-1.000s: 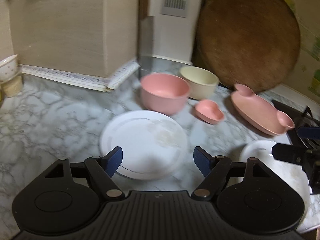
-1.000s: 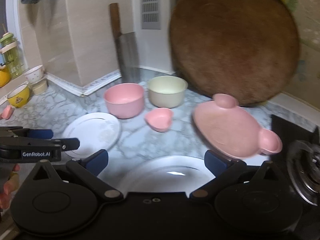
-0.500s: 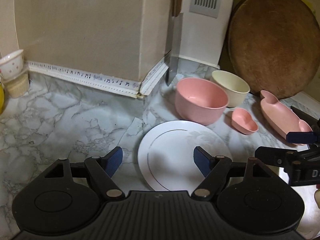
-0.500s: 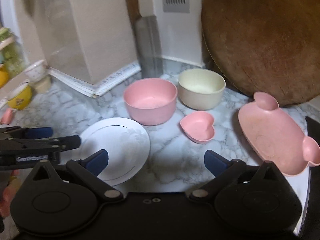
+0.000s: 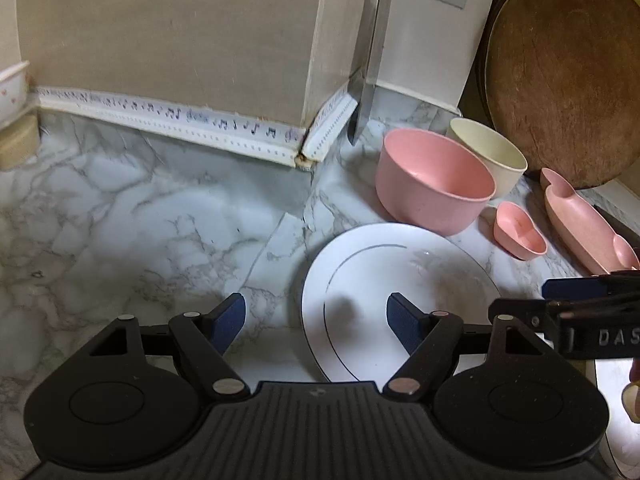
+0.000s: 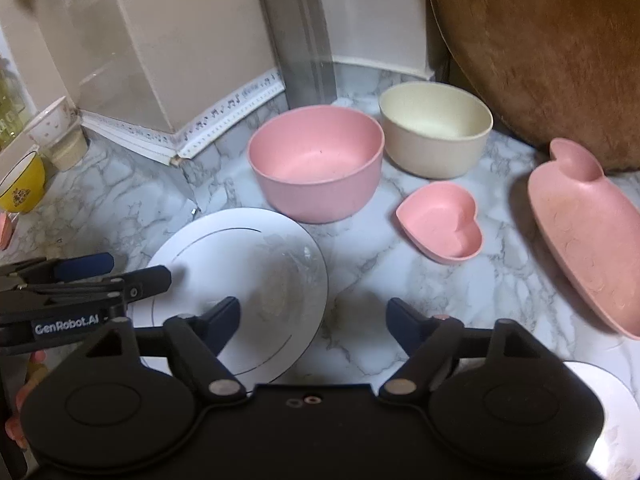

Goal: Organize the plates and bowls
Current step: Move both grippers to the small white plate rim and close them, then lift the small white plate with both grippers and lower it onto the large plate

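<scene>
Hovering claws: I have both over the marbled tabletop (image 6: 360, 280), pointing down at the dishes.
Left claw (image 5: 316, 320): I see its blue pads standing wide with nothing pressed between them; the left edge of the white plate (image 5: 400, 280) lies in the gap, and the left pad is over bare marble.
Right claw (image 6: 314, 320): its jaws are closing as I watch, yet the pads are well apart and grip nothing; the left pad is over the white plate's (image 6: 240, 272) right side, the right pad over bare tabletop.
White plate: flat on the tabletop, nearest of the dishes, with a thin grey ring on its face, and just in front of the pink bowl.
Second white plate (image 6: 616, 412): only a part shows at the lower right of the right wrist view, mostly hidden behind the claw body.
Heart dish (image 6: 442, 222): small, pink, upright, to the right of the pink bowl and apart from it.
Bear-shaped plate (image 6: 588, 236): pink, with ear lobes, at the far right.
Pink bowl (image 6: 316, 164): upright, empty, just beside the cream bowl (image 6: 436, 130); whether they touch I cannot tell.
Cream bowl: upright, behind and right of the pink one.
Cleaver (image 6: 304, 40): stands blade down against the wall corner behind the bowls.
Round wooden board (image 5: 564, 76): leaning against the wall at the far right.
</scene>
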Available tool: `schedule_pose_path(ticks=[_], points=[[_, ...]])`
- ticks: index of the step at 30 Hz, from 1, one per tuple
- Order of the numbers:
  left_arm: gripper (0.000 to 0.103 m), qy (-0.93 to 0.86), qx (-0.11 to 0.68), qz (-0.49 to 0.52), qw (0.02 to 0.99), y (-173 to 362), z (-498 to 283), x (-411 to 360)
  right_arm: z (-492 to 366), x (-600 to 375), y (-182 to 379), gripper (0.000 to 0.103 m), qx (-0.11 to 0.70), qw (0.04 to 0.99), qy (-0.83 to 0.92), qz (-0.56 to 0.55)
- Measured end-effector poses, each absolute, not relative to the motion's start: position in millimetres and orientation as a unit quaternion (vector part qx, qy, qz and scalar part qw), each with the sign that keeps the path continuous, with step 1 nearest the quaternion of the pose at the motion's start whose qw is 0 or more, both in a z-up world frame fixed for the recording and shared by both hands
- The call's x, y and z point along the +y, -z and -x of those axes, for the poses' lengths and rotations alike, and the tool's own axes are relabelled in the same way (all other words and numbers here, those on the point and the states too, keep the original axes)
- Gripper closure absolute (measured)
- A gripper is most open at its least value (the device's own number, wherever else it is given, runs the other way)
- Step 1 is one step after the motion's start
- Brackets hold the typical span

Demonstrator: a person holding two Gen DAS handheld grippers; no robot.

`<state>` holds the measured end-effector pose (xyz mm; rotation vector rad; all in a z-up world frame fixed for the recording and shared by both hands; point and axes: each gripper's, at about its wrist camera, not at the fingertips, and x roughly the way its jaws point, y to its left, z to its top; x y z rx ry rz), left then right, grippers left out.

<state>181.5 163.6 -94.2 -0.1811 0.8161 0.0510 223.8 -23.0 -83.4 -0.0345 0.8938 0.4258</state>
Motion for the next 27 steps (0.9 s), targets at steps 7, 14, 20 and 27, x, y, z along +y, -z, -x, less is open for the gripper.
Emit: schedule_pose_path(ticks=[7,14,20,27], points=[[0.052,-0.011,0.41,0.099,0.906,101,-186,167,-236,-28,93,0.046,0.454,0.869,-0.197,-0.018],[0.072,0.0,0.415,0.123,0.902,102,-189,173,-238,-28,97,0.063,0.462,0.862,-0.204,-0.032],[0.083,-0.012,0.423,0.136,0.896,105,-192,180,-241,-27,101,0.069,0.472,0.857,-0.204,-0.043],[0.088,-0.005,0.422,0.137,0.896,105,-191,177,-240,-23,103,0.08,0.475,0.853,-0.21,-0.043]])
